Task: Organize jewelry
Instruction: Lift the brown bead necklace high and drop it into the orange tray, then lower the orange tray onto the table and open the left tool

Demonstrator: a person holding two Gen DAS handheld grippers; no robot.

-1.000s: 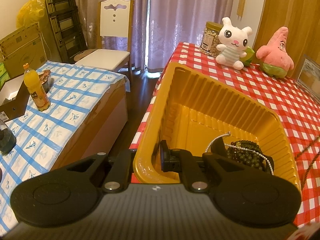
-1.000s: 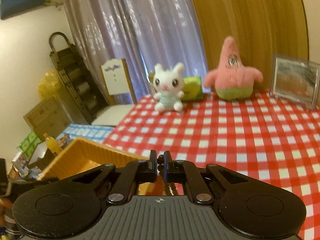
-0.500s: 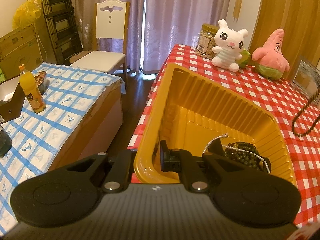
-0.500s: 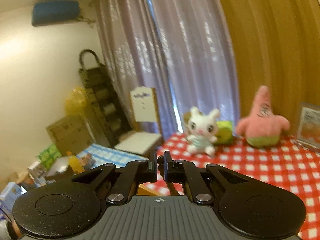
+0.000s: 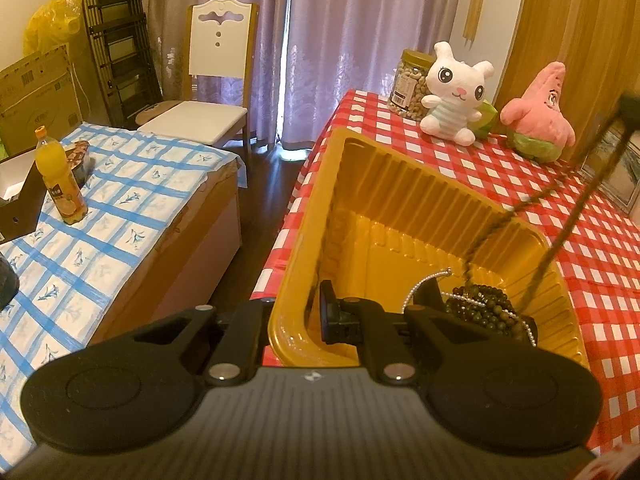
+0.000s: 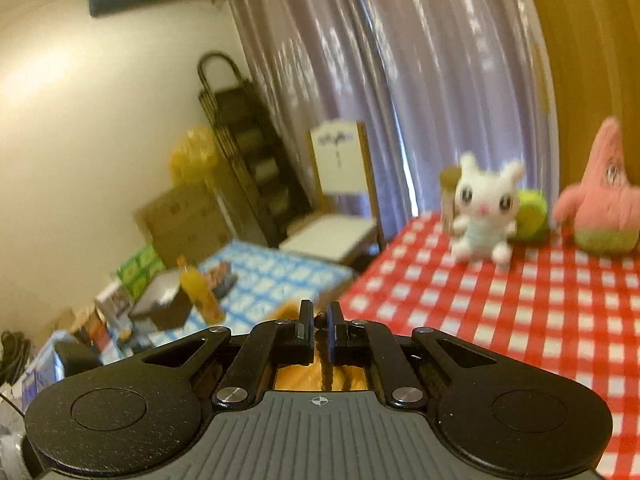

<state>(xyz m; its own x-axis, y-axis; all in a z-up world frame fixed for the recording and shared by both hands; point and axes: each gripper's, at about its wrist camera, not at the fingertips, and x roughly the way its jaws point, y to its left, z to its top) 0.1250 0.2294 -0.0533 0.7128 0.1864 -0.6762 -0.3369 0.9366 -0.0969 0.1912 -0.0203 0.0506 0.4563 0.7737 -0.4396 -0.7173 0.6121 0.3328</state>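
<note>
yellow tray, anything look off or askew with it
Nothing is damaged or spilled. The yellow tray overhangs the table's near edge, pinched at its rim by the left gripper, and a brown bead necklace dangles into it.

Warm, yellowish indoor light, fairly bright. Your left wrist view is sharp; your right wrist view is motion-blurred, curtains (image 6: 400, 80) smeared. Daylight glows through the curtain gap. Fisheye bends edges, corners go black.

Purple curtains (image 5: 320, 40) hang behind a white-backed chair (image 5: 218, 80) on dark floor (image 5: 276, 168).
</note>
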